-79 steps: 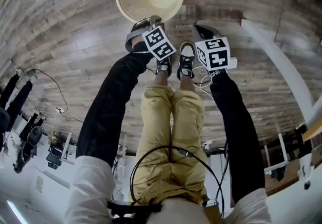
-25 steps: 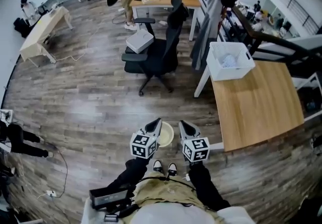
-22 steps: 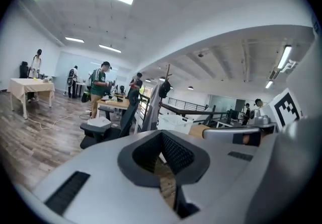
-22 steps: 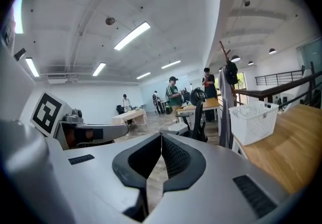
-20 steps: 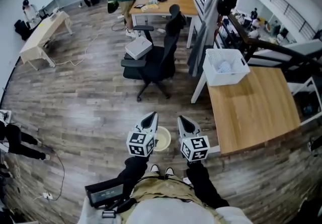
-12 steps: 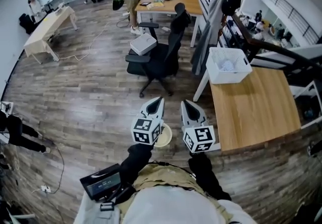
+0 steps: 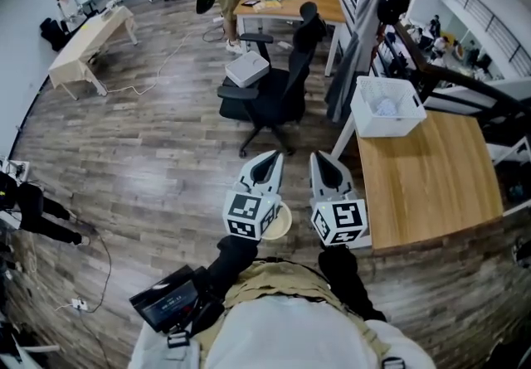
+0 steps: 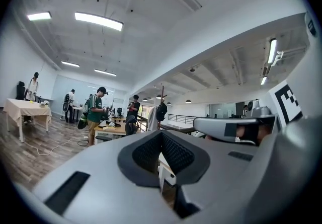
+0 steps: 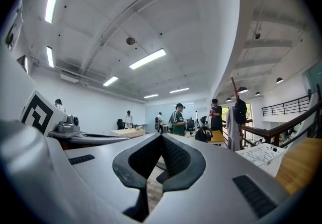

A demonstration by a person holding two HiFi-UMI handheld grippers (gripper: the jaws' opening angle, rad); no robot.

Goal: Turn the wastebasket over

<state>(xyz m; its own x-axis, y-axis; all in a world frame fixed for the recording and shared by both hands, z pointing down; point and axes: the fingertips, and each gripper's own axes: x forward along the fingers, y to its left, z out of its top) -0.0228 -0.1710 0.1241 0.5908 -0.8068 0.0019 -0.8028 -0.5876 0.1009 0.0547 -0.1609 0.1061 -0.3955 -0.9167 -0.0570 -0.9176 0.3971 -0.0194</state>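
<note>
The wastebasket (image 7: 282,221) stands on the floor (image 7: 149,160), at 6 o'clock of both claws; whether it is flipped is unclear. The left claw (image 7: 270,158) and right claw (image 7: 322,157) are clenched empty, clear of it.

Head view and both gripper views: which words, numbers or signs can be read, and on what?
No word or number is readable.
Left gripper, white marker cube: black square pattern, no letters.
Right gripper, white marker cube: the same.
Dark device screen at the person's waist: pale marks, too blurred.
</note>
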